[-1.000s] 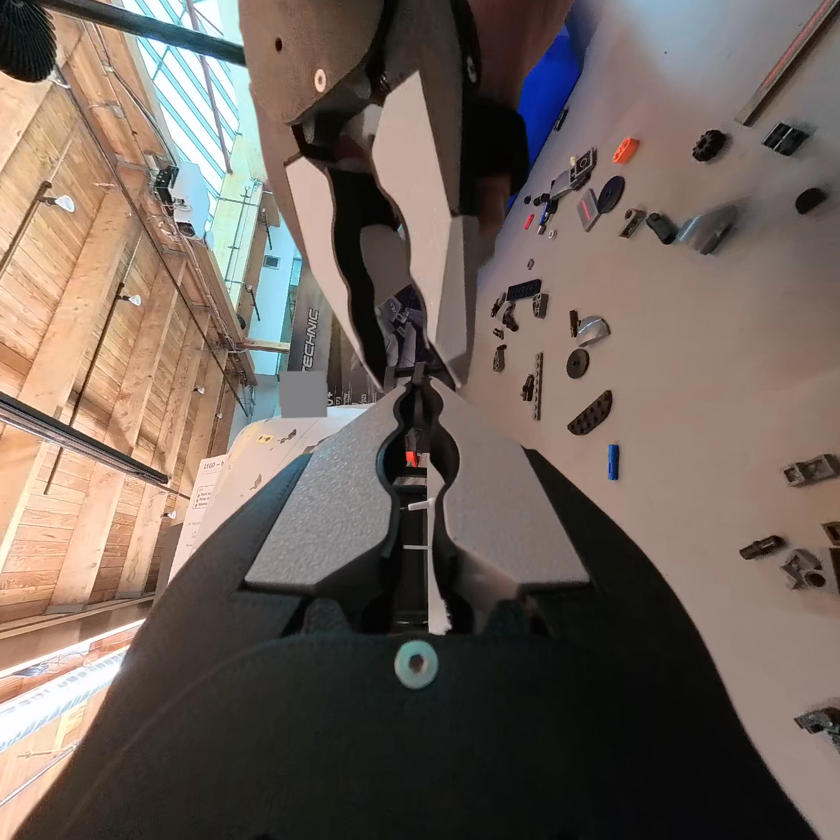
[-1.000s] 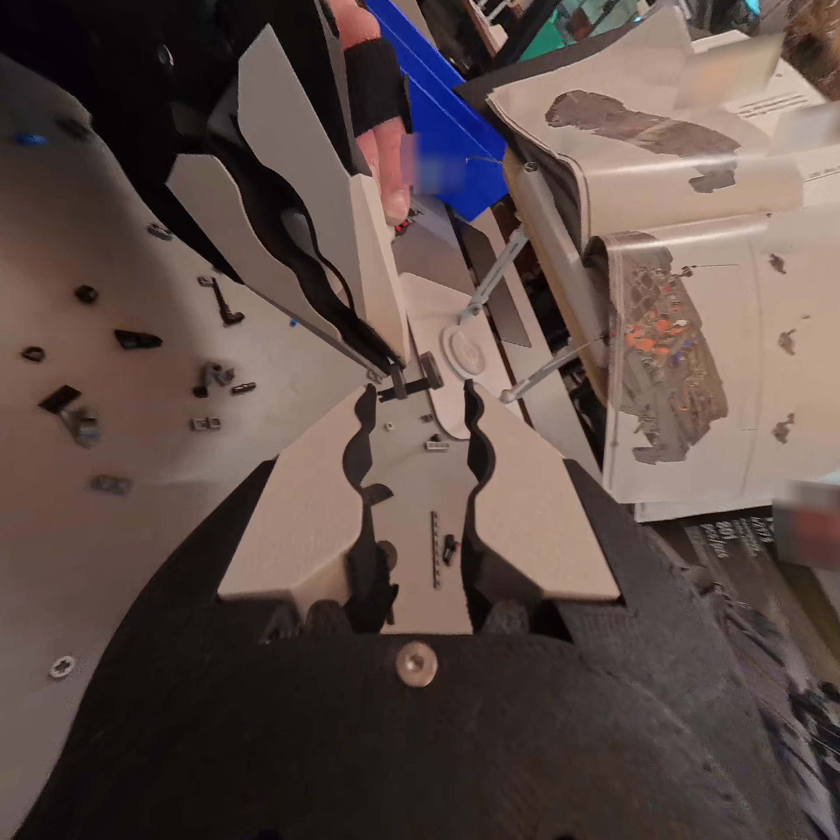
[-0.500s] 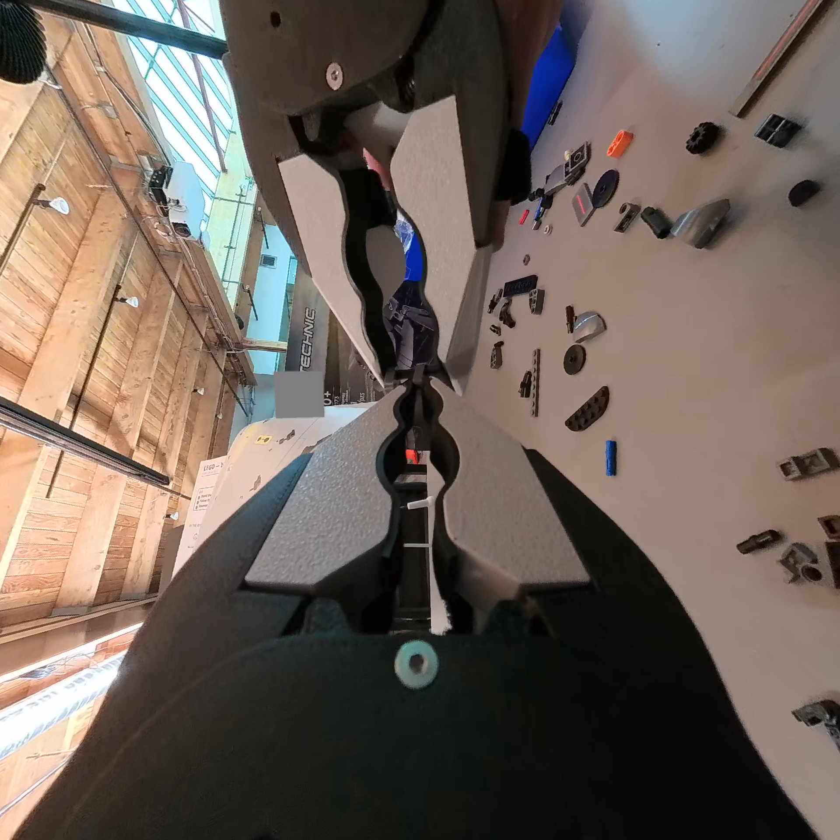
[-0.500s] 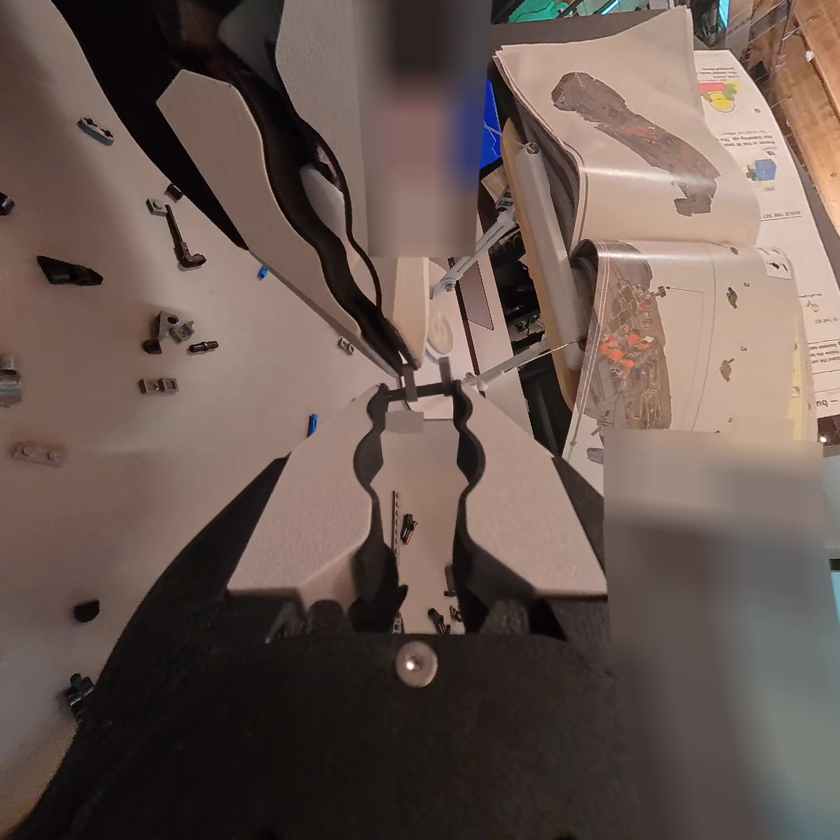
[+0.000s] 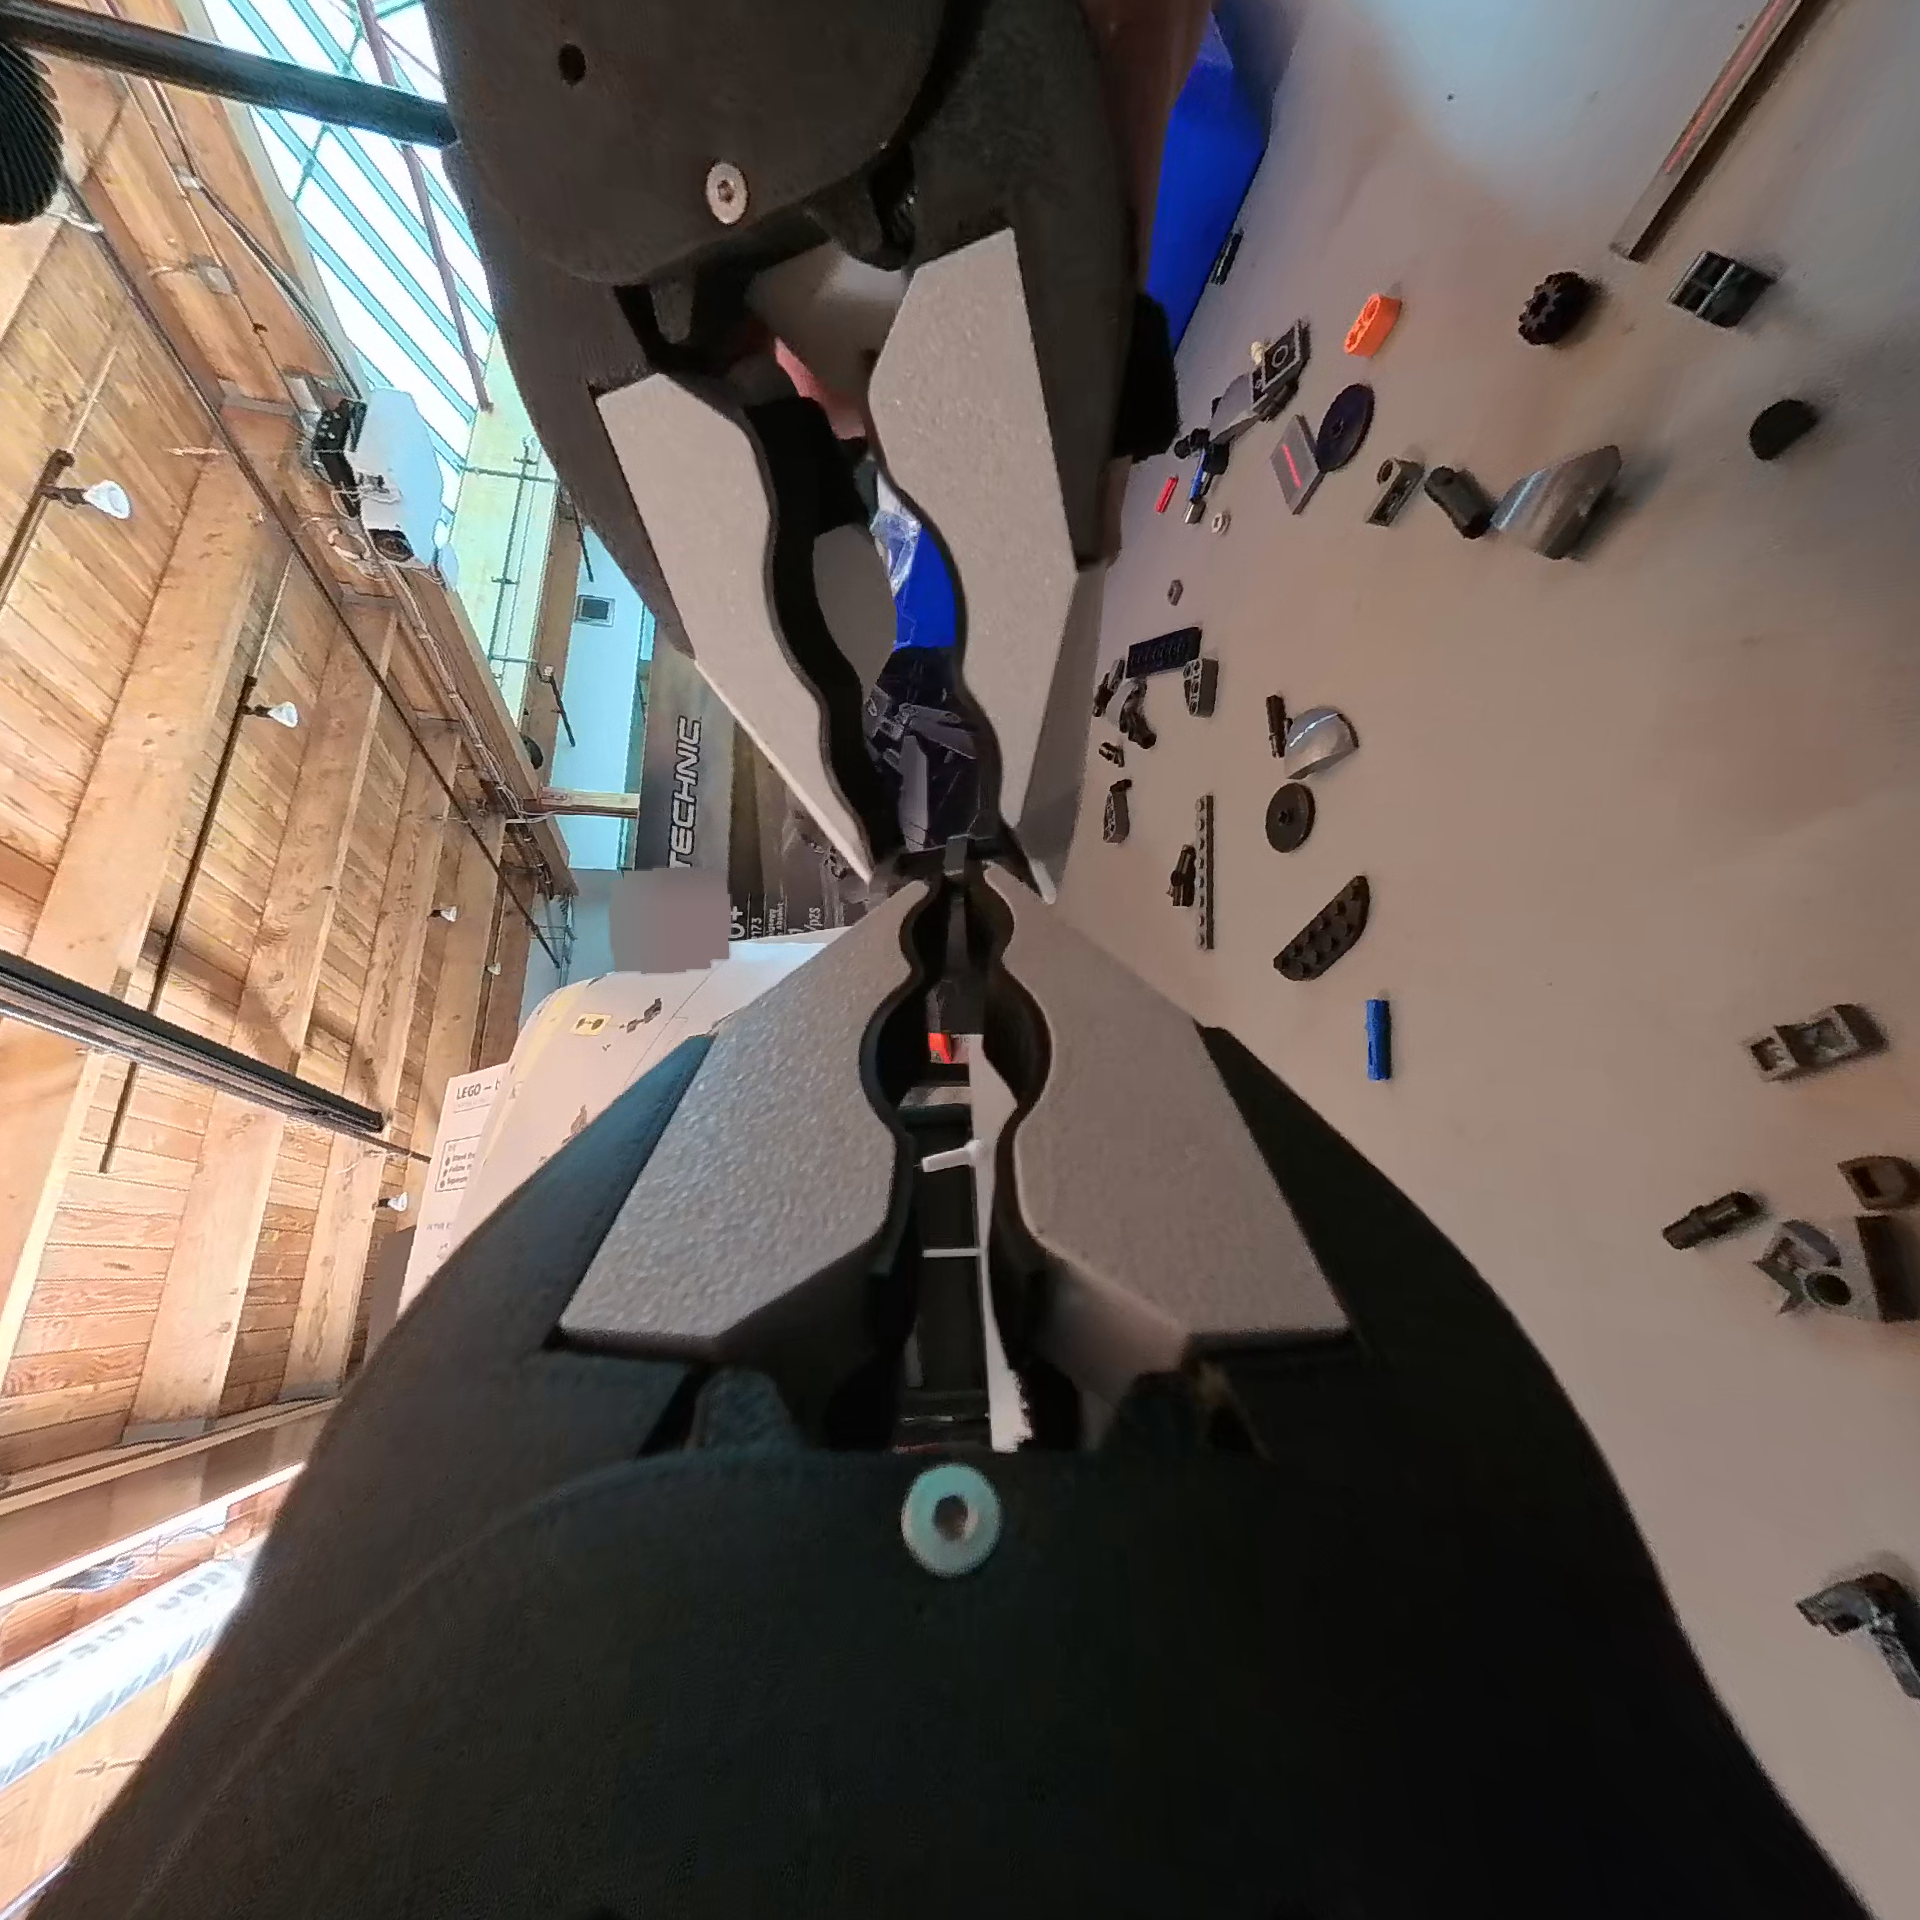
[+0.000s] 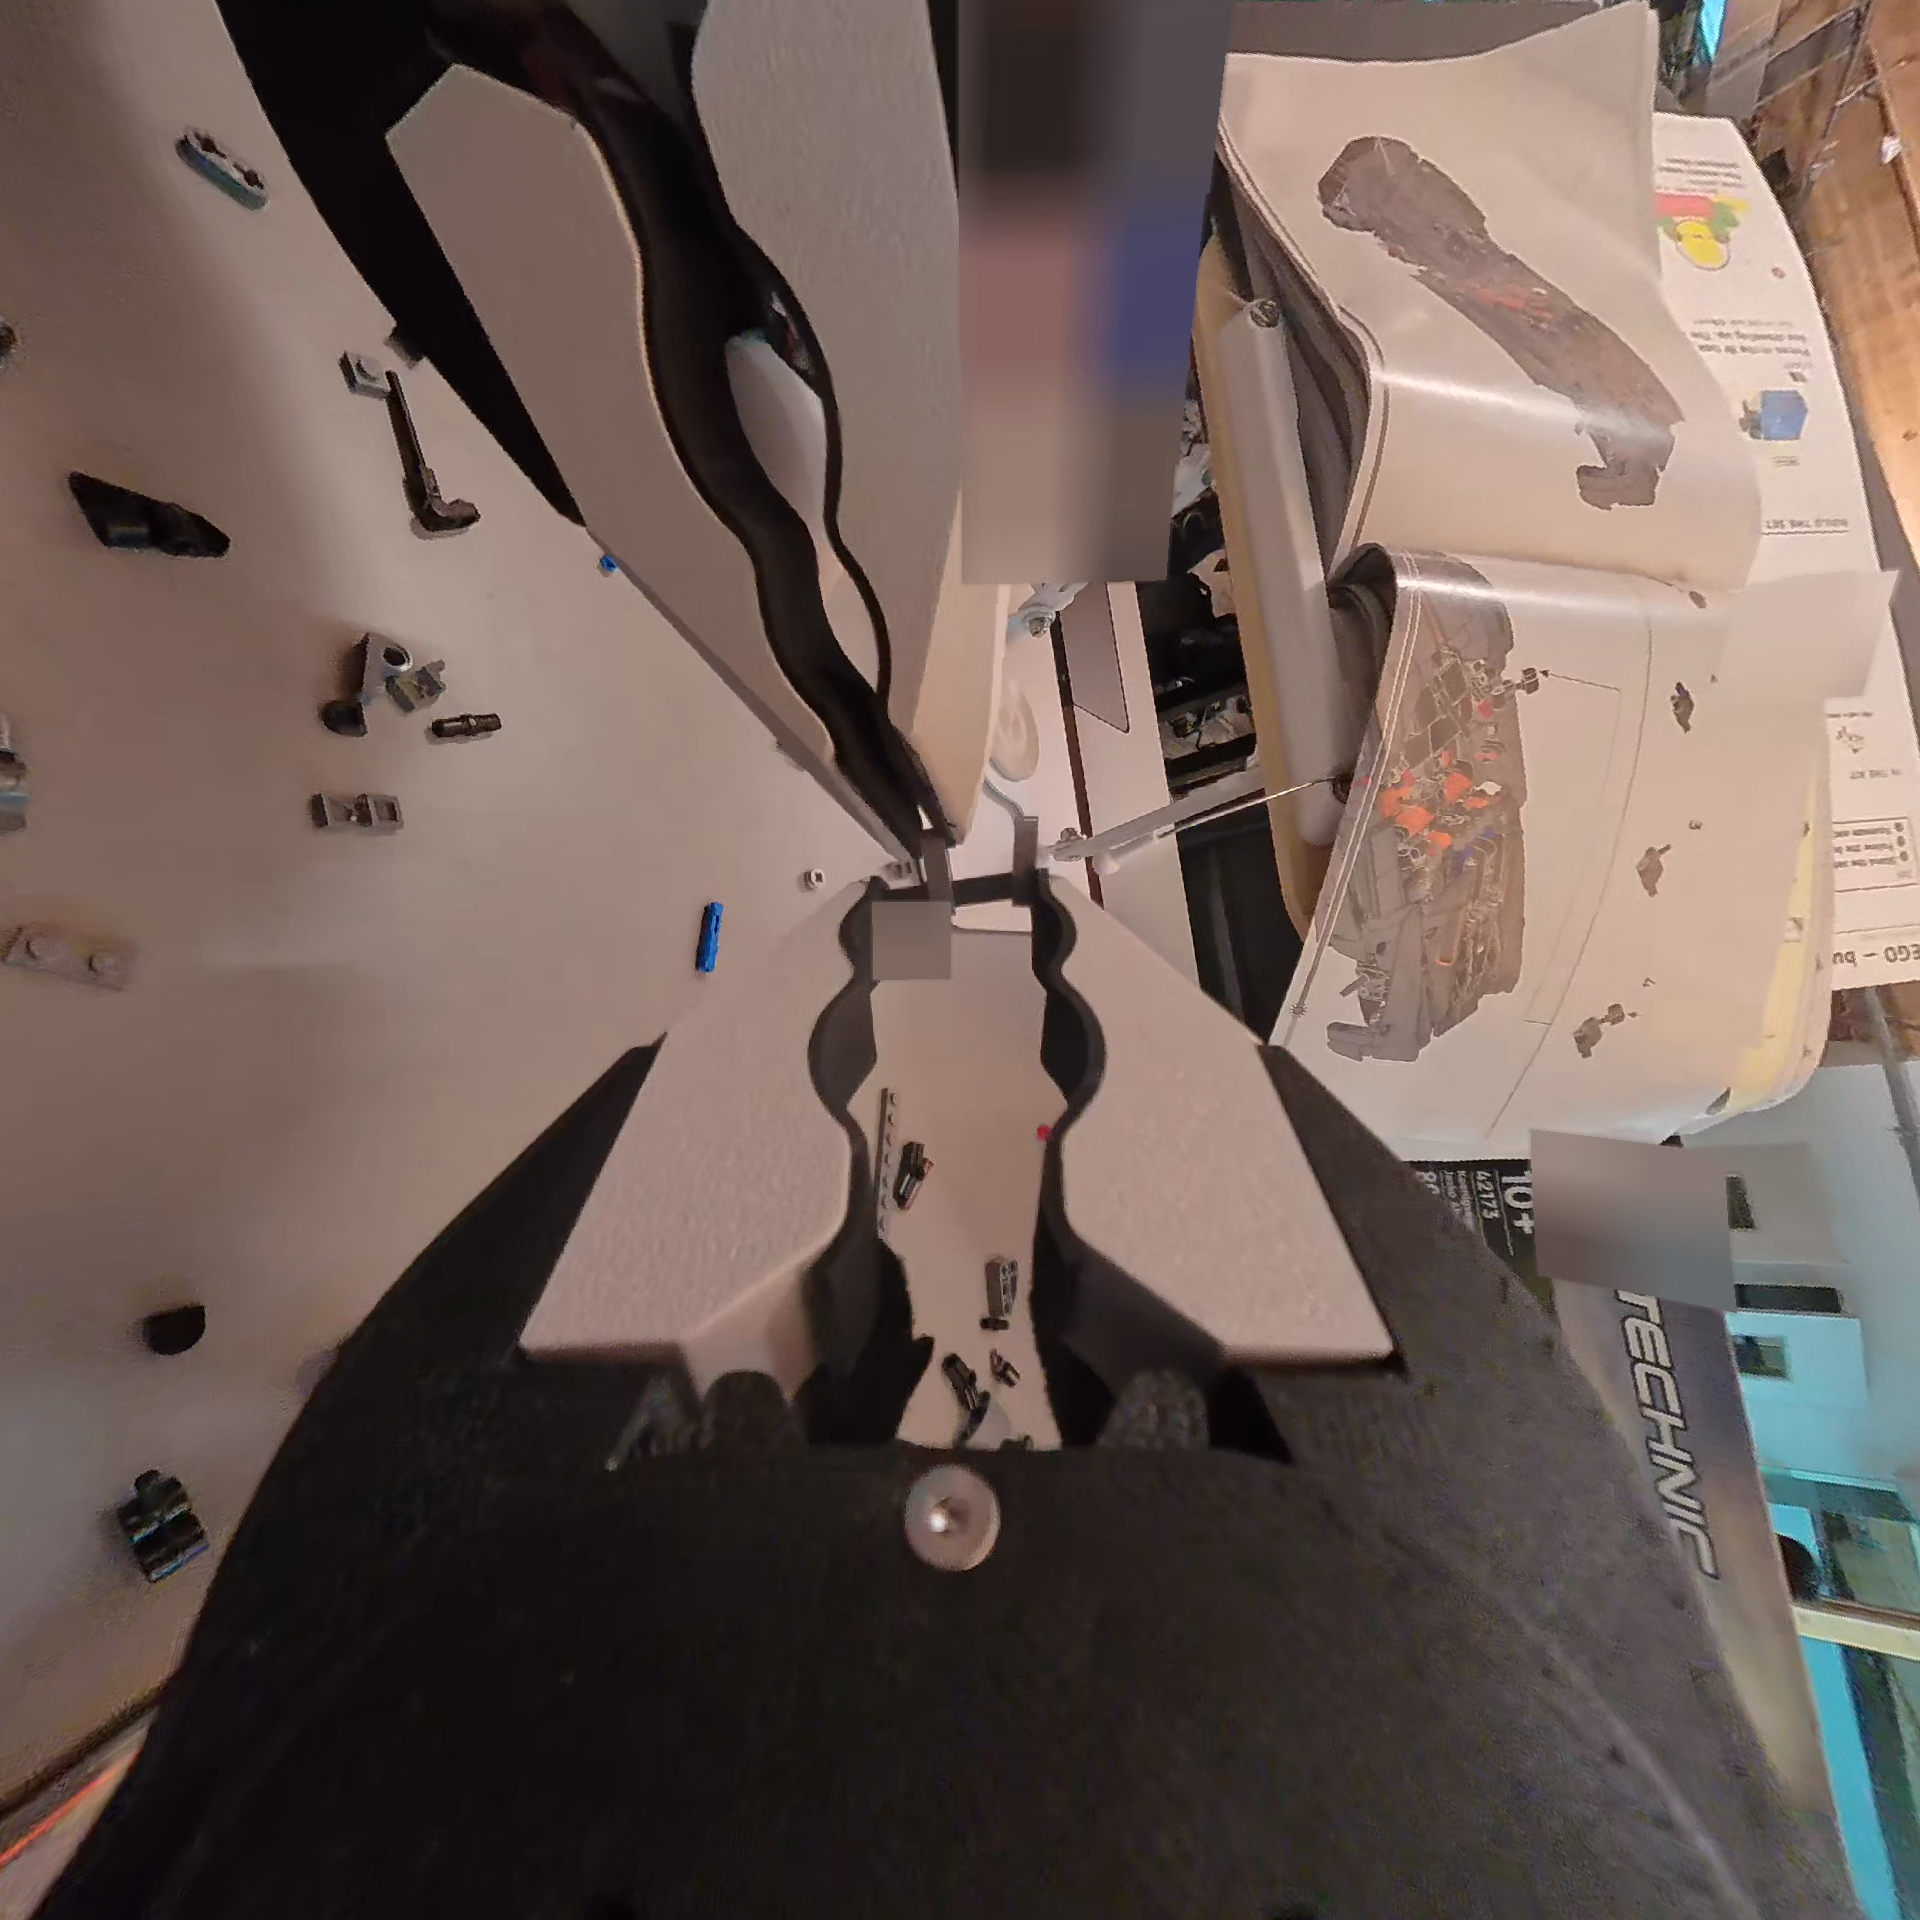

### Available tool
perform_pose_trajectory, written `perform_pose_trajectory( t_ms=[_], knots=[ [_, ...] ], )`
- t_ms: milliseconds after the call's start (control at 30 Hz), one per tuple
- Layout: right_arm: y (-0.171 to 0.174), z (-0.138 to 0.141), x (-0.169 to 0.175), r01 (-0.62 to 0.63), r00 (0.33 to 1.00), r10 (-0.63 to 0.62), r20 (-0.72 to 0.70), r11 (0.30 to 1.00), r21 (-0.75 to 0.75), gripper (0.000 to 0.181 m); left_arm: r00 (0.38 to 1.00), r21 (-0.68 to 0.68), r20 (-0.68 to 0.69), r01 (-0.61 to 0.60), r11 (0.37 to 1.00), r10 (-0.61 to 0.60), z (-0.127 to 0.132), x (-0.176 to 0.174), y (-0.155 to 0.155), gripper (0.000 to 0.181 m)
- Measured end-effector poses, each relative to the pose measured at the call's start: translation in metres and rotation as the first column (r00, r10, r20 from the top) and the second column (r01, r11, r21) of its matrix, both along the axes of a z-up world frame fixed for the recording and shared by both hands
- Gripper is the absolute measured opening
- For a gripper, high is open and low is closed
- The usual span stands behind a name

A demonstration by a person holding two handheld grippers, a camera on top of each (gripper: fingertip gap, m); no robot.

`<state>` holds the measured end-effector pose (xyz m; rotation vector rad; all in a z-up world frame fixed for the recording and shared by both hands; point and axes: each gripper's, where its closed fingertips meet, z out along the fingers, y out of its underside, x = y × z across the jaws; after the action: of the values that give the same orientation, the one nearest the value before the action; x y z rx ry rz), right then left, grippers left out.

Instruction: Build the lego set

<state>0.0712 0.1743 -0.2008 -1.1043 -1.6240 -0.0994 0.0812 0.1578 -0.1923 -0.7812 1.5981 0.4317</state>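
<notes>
A small Lego piece, a black axle (image 6: 987,889) with thin grey tabs at its ends, hangs in the air above the white table (image 5: 1610,748). My left gripper (image 5: 954,896) is shut on one thin tab. In the right wrist view it comes down from the top (image 6: 932,826). My right gripper (image 6: 961,896) has its fingertips pressed on the two ends of the axle. In the left wrist view it reaches down tip to tip against my left gripper (image 5: 951,868). The piece shows there only as a thin dark sliver (image 5: 954,868).
Loose parts lie spread on the table: a blue pin (image 5: 1377,1039), a black curved plate (image 5: 1325,930), a long grey plate (image 5: 1203,873), an orange part (image 5: 1371,324). An open instruction booklet (image 6: 1507,831) on a stand and the set's box (image 6: 1662,1455) stand beyond. A blue bin (image 5: 1205,208) is at the back. My left and right fingertips are right by each other.
My right gripper was open beside the piece one second ago. It has moved in and closed its fingers onto the axle ends. My left gripper has kept its hold.
</notes>
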Motion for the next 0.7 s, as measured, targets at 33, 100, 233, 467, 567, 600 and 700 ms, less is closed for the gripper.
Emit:
perform_pose_trajectory(
  t_ms=[33,100,233,467,567,600,700],
  knots=[
    [0.0,-0.001,0.0,0.003,1.0,-0.003,0.015,1.0,0.008,0.024,1.0,-0.008,-0.002,0.003,1.0,-0.003,-0.001,0.0,0.0,0.0],
    [0.0,-0.003,0.001,0.008,0.999,-0.009,0.04,1.0,0.023,0.024,1.0,-0.02,-0.008,0.008,1.0,-0.008,-0.003,0.001,0.0,0.0],
    [0.0,-0.009,0.002,0.012,0.997,-0.013,0.075,1.0,0.013,0.024,1.0,-0.031,-0.022,0.01,0.999,-0.01,-0.007,0.002,-0.001,0.0],
    [0.0,-0.014,0.004,0.024,0.993,-0.026,0.114,0.999,0.027,0.024,1.0,-0.062,-0.027,0.011,0.998,-0.013,-0.013,0.003,0.0,0.0],
    [0.002,-0.013,0.005,0.032,0.995,-0.033,0.095,0.999,0.003,0.024,1.0,-0.076,-0.004,0.009,0.997,-0.009,-0.011,0.003,0.002,0.0],
    [0.003,-0.014,0.005,0.036,0.995,-0.035,0.096,0.999,-0.004,0.024,1.0,-0.075,-0.003,0.01,0.997,-0.011,-0.013,0.003,0.003,0.0],
    [0.004,-0.015,0.005,0.036,0.996,-0.033,0.077,0.999,-0.039,0.024,0.999,-0.058,0.035,0.005,0.998,-0.003,-0.011,0.004,0.005,0.005]
  ],
)
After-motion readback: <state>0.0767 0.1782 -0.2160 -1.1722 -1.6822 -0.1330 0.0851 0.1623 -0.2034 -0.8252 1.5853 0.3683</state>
